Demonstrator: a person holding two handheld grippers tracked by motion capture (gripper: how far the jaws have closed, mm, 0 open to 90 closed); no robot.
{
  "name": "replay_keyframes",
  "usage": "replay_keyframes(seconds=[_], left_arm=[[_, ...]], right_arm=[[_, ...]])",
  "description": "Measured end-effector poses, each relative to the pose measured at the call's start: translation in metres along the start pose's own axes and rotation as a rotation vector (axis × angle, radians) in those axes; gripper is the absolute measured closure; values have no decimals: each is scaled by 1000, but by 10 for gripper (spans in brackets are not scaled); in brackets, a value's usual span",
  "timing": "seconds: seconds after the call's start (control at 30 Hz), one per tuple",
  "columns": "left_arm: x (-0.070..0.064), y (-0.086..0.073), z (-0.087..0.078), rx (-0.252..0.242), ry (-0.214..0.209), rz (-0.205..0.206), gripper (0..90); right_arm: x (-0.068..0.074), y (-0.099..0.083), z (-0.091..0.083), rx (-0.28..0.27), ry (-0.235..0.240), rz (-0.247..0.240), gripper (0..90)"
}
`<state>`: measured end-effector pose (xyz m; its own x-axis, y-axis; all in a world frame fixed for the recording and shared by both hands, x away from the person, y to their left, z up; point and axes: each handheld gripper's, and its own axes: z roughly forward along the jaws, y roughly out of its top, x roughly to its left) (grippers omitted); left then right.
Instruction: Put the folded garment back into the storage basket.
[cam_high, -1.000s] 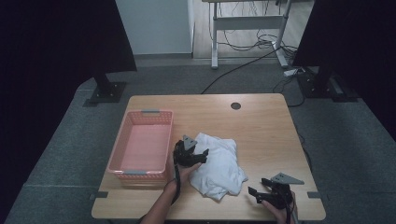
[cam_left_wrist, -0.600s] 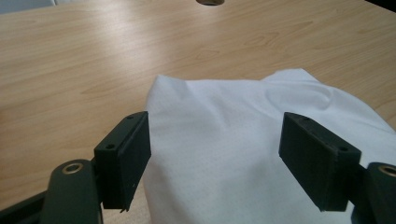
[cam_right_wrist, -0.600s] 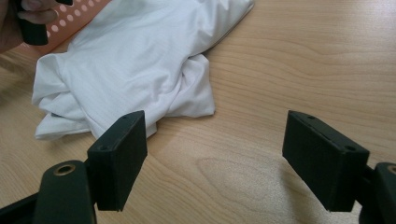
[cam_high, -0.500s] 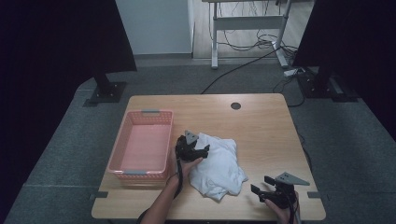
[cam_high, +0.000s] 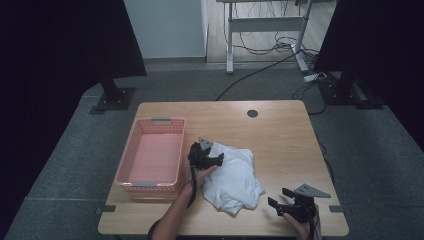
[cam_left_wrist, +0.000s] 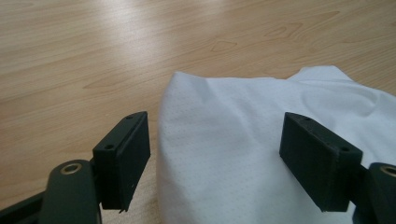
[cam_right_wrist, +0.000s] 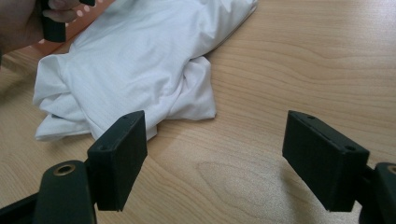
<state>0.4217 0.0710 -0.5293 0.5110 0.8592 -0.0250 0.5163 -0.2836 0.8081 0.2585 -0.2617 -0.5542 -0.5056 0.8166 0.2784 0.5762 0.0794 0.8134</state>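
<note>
The left gripper (cam_high: 216, 159) had crept onto the white garment (cam_high: 235, 179) lying mid-table beside the pink basket (cam_high: 152, 161), jaws wide and empty, probably lining up a pinch, while the right gripper (cam_high: 281, 198) waited open nearby.

Readable text: none on any surface.
Crumpled white perforated-fabric garment (cam_high: 234, 176): no print, label or brand legible.
Pink plastic lattice basket (cam_high: 151, 160): no markings legible.
Light wooden tabletop (cam_high: 280, 140): grain only, no signs.
</note>
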Motion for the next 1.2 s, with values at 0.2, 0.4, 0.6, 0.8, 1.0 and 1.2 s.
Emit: replay_keyframes(seconds=[0.2,0.4,0.6,0.8,1.0,1.2], left_arm=[[2,5,4,6,-6,4,229],[7,5,8,11,-1,-10,227],[12,1,13,34,-12,-18,223],[15,-1,20,57,-29,-36,221],[16,-2,24,79,-36,-31,213],[16,-7,28,92,-41,-37,210]], right_arm=[[-1,0,2,5,1,0,220],[-1,-1,2,7,0,0,221],[0,-1,3,11,1,-2,221],[0,-1,4,14,-1,-2,221],[0,-1,5,18,-2,-8,222],[0,-1,5,18,-3,-7,222]])
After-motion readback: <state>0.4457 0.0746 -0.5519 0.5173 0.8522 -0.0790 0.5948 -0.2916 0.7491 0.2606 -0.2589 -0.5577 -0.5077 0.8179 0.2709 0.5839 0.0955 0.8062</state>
